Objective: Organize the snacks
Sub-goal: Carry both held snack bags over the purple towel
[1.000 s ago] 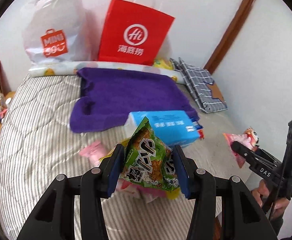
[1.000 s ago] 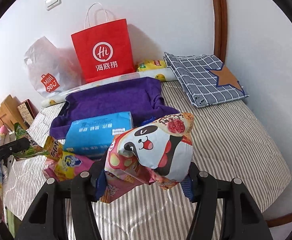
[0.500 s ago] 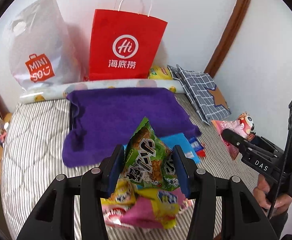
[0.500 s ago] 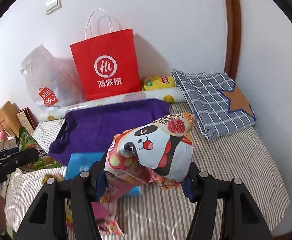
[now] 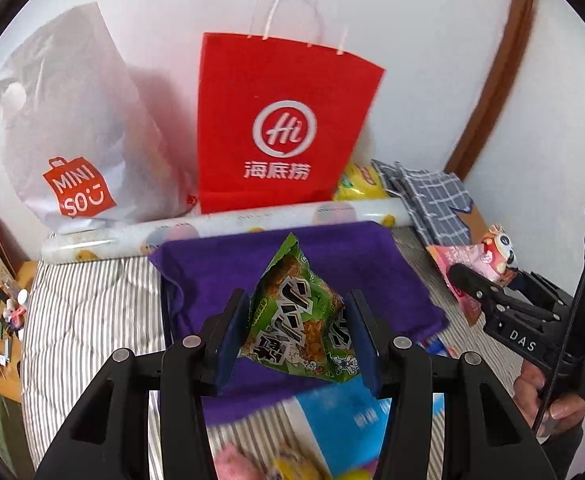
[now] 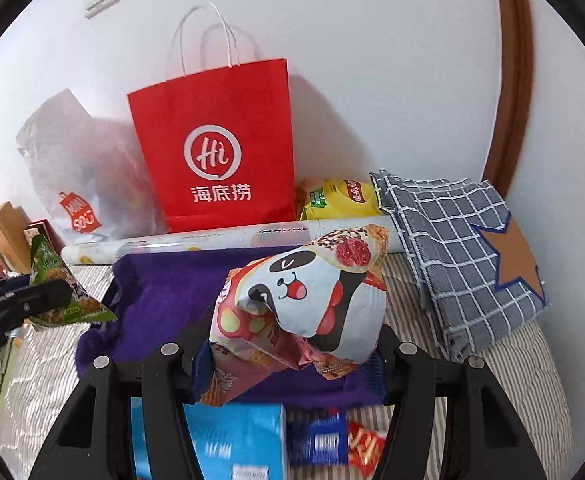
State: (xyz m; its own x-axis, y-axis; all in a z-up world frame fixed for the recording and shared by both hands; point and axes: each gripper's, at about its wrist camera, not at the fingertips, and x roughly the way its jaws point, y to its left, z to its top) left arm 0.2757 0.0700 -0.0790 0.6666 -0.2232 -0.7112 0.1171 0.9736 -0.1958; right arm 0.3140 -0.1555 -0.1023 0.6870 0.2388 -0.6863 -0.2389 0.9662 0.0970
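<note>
My left gripper (image 5: pixel 298 332) is shut on a green snack packet (image 5: pixel 296 320), held above the purple towel (image 5: pixel 332 264) on the bed. A panda-print snack bag (image 6: pixel 312 300) sits pinched between the pads of my right gripper (image 6: pixel 292 344), also over the purple towel (image 6: pixel 160 292). The right gripper with its panda bag (image 5: pixel 476 260) appears at the right of the left wrist view; the left one with the green packet (image 6: pixel 60 284) shows at the left of the right wrist view. A red paper bag (image 5: pixel 276 128) (image 6: pixel 220 148) stands upright against the wall ahead.
A white plastic bag (image 5: pixel 72 136) leans left of the red one. A yellow chip bag (image 6: pixel 340 200) and a folded checked cloth (image 6: pixel 456 248) lie at the back right. A patterned roll (image 5: pixel 220 228) lies along the wall. A blue box (image 6: pixel 236 440) and small packets (image 6: pixel 332 440) lie near the bed's front.
Both grippers have moved forward over the bed toward the red bag, each still holding its snack. The blue box and loose packets have slid down toward the bottom of both views.
</note>
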